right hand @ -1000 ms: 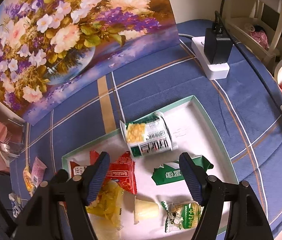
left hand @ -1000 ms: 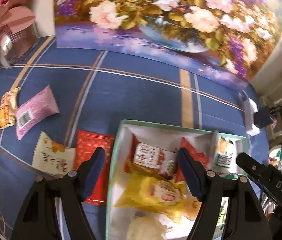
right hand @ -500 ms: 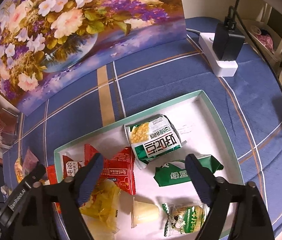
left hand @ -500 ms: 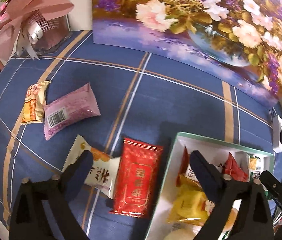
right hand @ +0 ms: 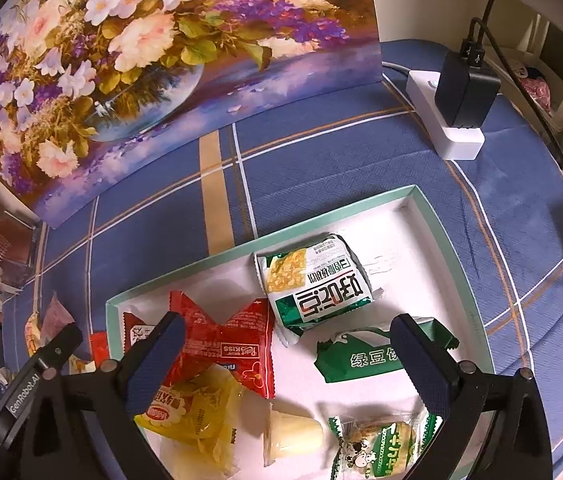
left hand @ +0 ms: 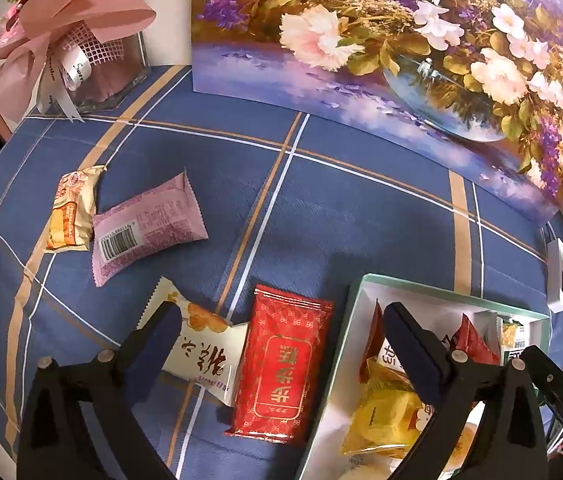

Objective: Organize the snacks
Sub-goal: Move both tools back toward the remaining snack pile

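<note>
My left gripper (left hand: pixel 281 320) hangs over the blue cloth, jaws still opening, nothing gripped; a red packet (left hand: pixel 285 364) and a white packet with orange print (left hand: pixel 201 344) lie flat below them. A pink packet (left hand: pixel 149 224) and a cream-orange one (left hand: pixel 71 208) lie farther left. My right gripper (right hand: pixel 285 324) hovers above the green-rimmed white tray (right hand: pixel 321 224), jaws also opening and empty. In the tray lie a green-white packet (right hand: pixel 313 280), a red packet (right hand: pixel 225 344), a yellow packet (right hand: pixel 201 408), a green packet (right hand: pixel 365 356) and a jelly cup (right hand: pixel 289 432).
A floral painting (left hand: pixel 401 40) stands along the back of the table. A gift box with a pink bow (left hand: pixel 73 40) sits at the back left. A white power strip with a black charger (right hand: pixel 453 112) lies at the back right, its cable running off the edge.
The left gripper swung left from over the tray to over the loose packets on the cloth, and its jaws spread. The right gripper stayed over the tray while its jaws widened.
</note>
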A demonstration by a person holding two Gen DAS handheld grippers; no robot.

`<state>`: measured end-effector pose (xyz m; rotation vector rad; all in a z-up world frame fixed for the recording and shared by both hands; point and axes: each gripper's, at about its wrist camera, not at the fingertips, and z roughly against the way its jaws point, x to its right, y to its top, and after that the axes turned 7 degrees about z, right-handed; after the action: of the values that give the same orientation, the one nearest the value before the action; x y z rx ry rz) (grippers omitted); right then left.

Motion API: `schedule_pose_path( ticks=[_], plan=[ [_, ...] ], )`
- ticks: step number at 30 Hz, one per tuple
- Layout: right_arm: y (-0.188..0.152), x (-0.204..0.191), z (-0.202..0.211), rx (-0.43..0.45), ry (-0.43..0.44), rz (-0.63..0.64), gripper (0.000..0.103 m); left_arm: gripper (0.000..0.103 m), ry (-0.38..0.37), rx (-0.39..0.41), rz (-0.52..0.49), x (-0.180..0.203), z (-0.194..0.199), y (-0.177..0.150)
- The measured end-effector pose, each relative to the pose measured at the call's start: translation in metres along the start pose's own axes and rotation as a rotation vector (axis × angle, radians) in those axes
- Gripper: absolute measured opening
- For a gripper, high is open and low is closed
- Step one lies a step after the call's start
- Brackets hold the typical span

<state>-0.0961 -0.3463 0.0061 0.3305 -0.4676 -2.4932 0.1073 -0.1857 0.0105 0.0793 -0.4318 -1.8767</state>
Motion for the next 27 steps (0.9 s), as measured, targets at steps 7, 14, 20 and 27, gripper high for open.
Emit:
schedule_pose_path(
  ticks=[7, 14, 20, 27],
  plan=[
    [0.002, -0.002, 0.010, 0.017, -0.009, 0.006, 0.103, 0.101, -0.009, -0.013, -0.020, -0.001, 0.009, 0.004],
    [0.008, -0.008, 0.037, 0.081, -0.008, -0.019, 0.103, 0.101, -0.004, 0.010, -0.042, -0.014, 0.032, 0.017],
    [0.010, -0.023, 0.058, 0.129, -0.007, -0.011, 0.103, 0.101, 0.025, 0.049, -0.036, -0.045, 0.051, 0.028],
    [0.007, -0.055, 0.061, 0.123, 0.027, 0.032, 0.103, 0.101, 0.061, 0.048, 0.030, -0.100, 0.058, 0.041]
  ],
)
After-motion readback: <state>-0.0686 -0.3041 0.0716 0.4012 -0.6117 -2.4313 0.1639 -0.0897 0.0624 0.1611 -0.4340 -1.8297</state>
